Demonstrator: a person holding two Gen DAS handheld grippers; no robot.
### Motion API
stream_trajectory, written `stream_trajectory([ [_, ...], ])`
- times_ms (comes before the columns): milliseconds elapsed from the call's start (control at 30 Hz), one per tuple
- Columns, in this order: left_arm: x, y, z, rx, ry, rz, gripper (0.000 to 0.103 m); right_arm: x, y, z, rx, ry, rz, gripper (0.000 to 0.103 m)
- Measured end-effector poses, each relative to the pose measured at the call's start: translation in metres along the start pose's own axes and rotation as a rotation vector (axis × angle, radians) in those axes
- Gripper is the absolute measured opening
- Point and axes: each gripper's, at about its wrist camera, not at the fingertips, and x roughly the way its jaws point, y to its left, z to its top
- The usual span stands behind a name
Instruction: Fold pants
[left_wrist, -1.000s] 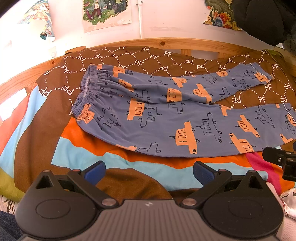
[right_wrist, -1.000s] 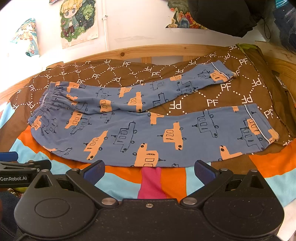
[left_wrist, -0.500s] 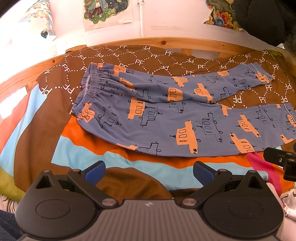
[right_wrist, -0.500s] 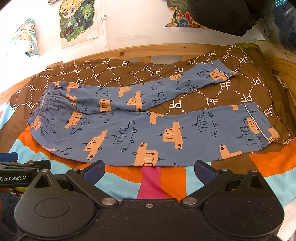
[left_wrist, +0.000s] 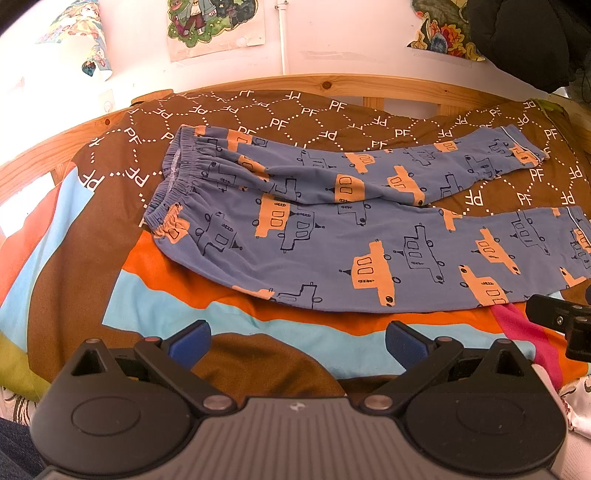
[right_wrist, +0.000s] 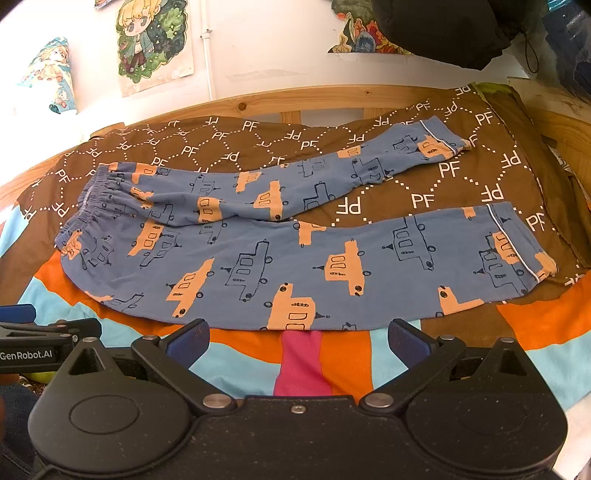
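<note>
Across the middle of the bed, the pants are laid flat on a patterned bedspread, with the long axis running from the bed's left side to its right. The elastic waistband is turned toward the left edge, and both cuffs are pointed toward the right edge. The legs are spread in a narrow V: the near leg is stretched almost straight along the front edge, while the far leg is angled away toward the wooden headboard rail, its cuff ending on the brown, letter-printed part of the cover. Blue fabric printed with orange and outlined vehicles is seen, with a thin white line of piping near each cuff. A few soft wrinkles are visible at the gathered waist and where the legs meet.

The left gripper is held over the front edge, short of the cloth, its blue-padded fingers spread wide with nothing between them. The right gripper is likewise held just short of the near leg's hem, fingers parted and empty.
</note>
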Motion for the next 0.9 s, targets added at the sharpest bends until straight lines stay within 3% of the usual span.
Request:
stream_trajectory([
  [900,0.0021,0.0002,-0.0006,-0.004,0.011,0.002,0.103,0.0042,0.0004,-0.0031,0.004,0.017,0.001,0.102],
])
